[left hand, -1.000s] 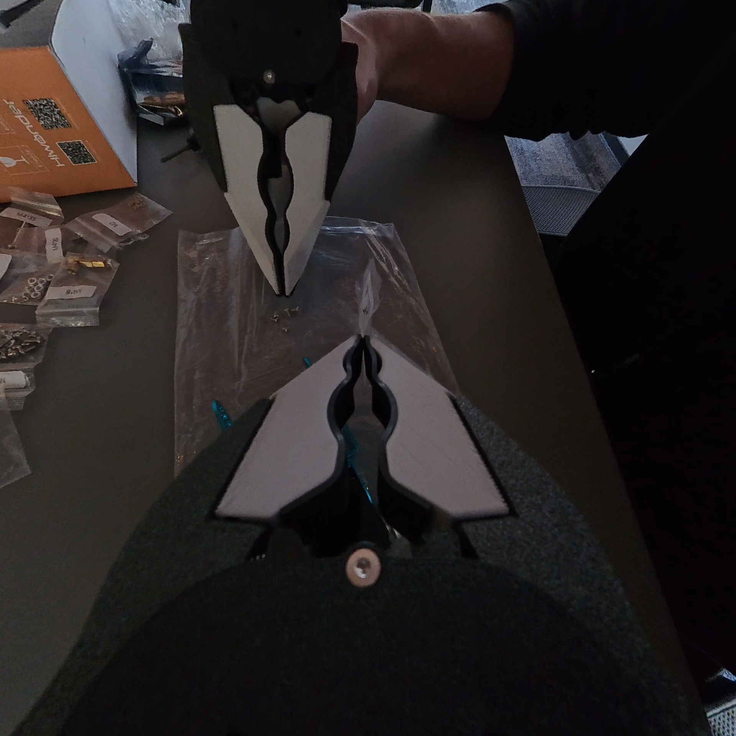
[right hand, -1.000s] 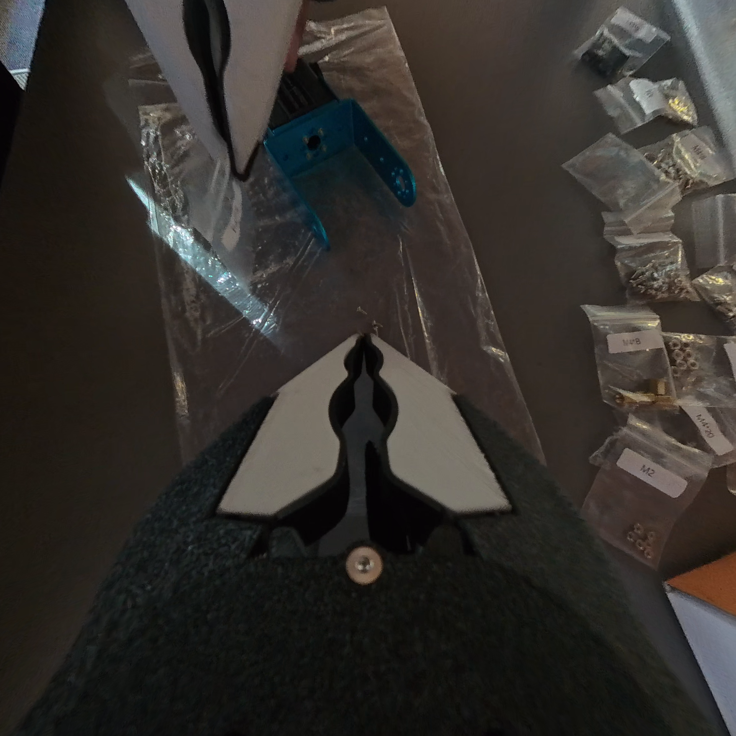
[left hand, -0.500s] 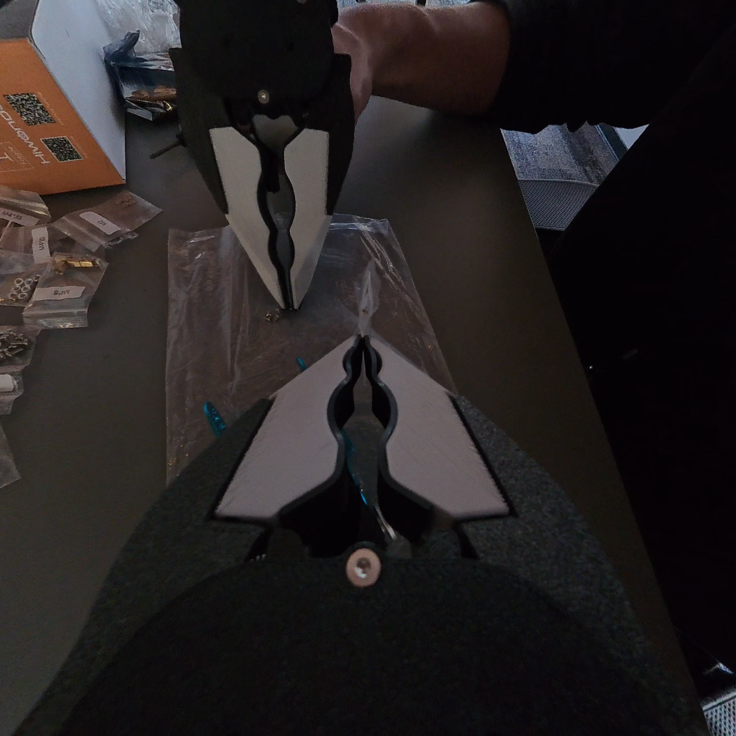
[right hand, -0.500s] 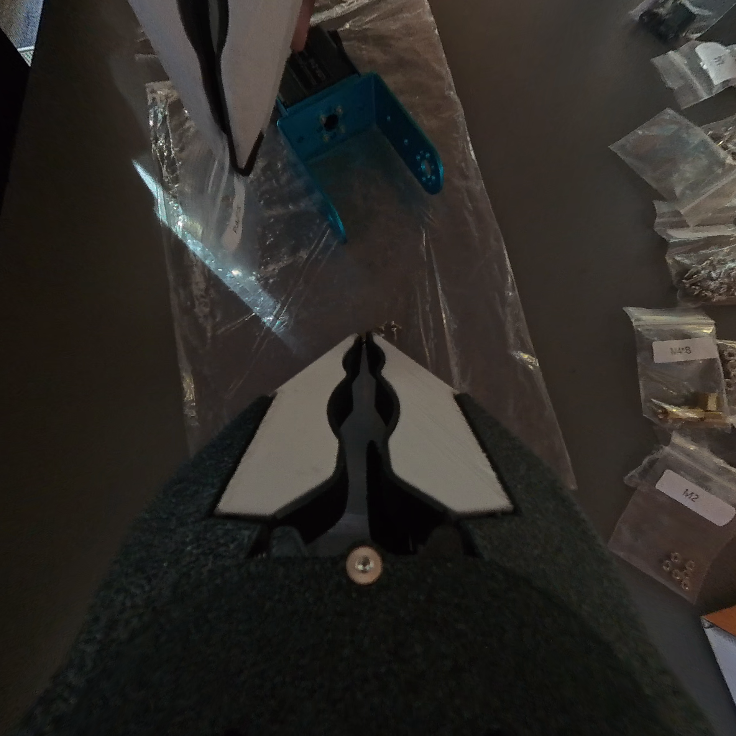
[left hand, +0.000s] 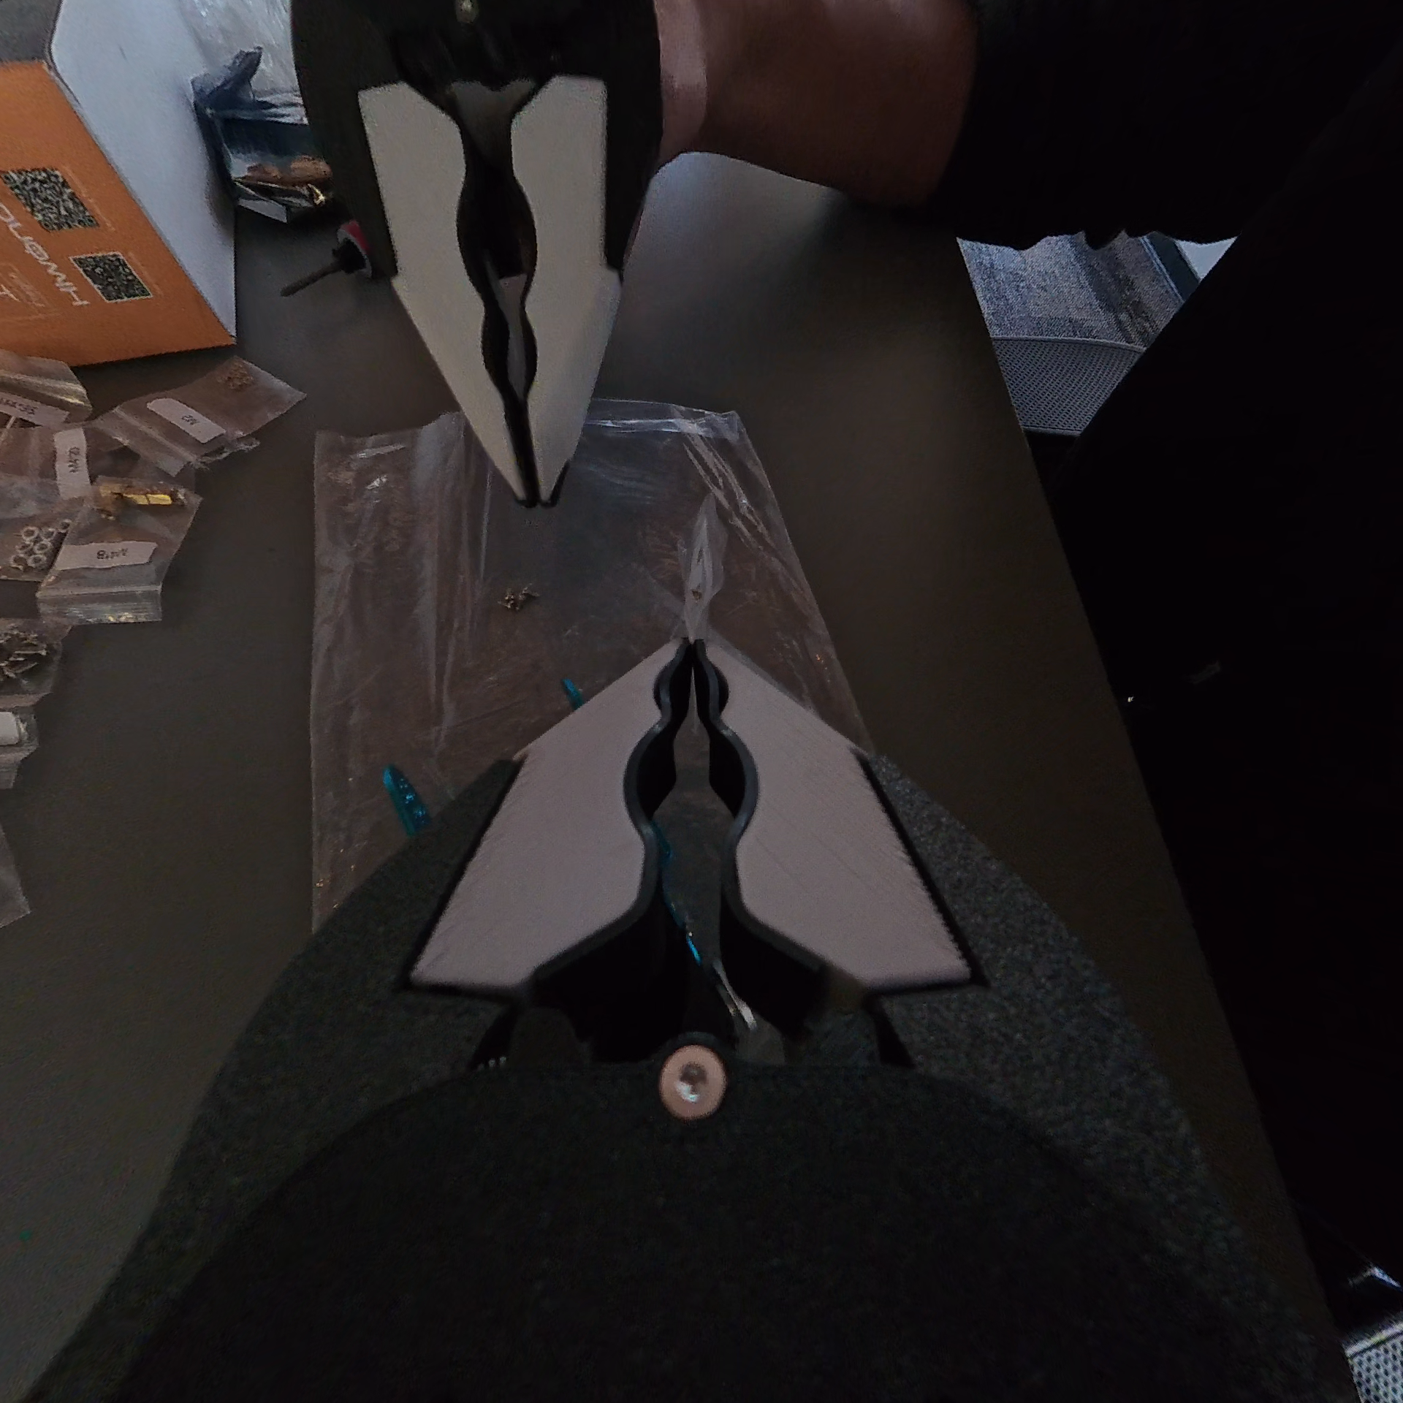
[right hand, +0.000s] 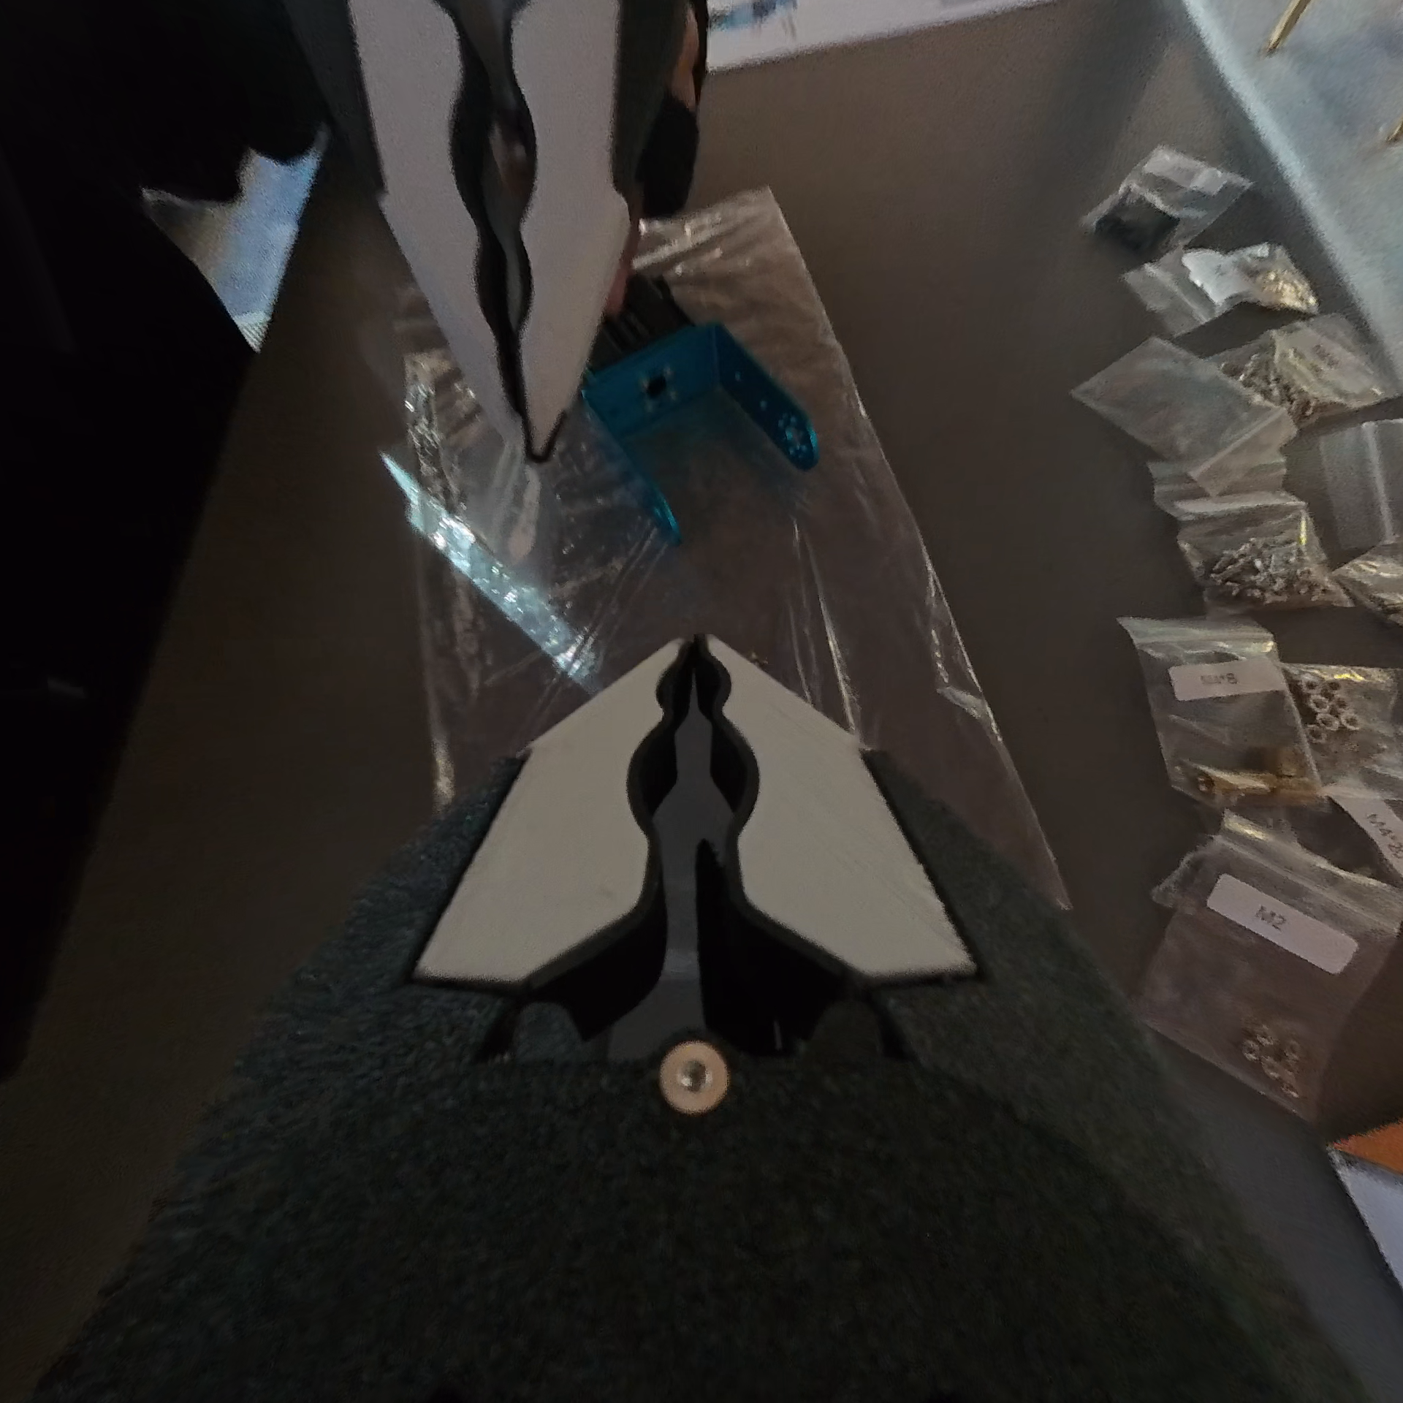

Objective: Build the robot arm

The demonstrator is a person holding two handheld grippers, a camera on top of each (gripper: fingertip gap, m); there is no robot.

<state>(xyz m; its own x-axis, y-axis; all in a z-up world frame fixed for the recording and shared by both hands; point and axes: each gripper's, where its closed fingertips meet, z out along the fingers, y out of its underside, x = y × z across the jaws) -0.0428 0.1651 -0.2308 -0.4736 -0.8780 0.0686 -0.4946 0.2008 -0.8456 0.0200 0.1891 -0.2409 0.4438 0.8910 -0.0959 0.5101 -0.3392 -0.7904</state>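
Note:
A clear plastic bag (left hand: 425,607) lies flat on the dark table (left hand: 835,364). My left gripper (left hand: 692,644) is shut on a raised fold of this bag (left hand: 702,577). In the right wrist view the left gripper (right hand: 539,453) shows at the top, its tips on the bag (right hand: 858,607) beside a blue metal bracket (right hand: 706,410) lying in the bag. A few tiny screws (left hand: 518,598) lie at the bag's middle. My right gripper (right hand: 695,644) is shut. In the left wrist view it (left hand: 537,499) hangs a little above and beyond the screws. I cannot make out anything between its tips.
Several small zip bags of screws and nuts (left hand: 114,547) (right hand: 1230,683) lie to one side. An orange and white box (left hand: 91,228) stands beyond them. A person's hand (left hand: 797,99) holds the right gripper. The table's edge (left hand: 1048,531) runs along the other side. My right fingertips sit around 8 cm from my left ones.
The right gripper has lifted and drawn back from the screws it was touching; the screws stay on the bag. The left gripper has kept its pinch on the bag fold.

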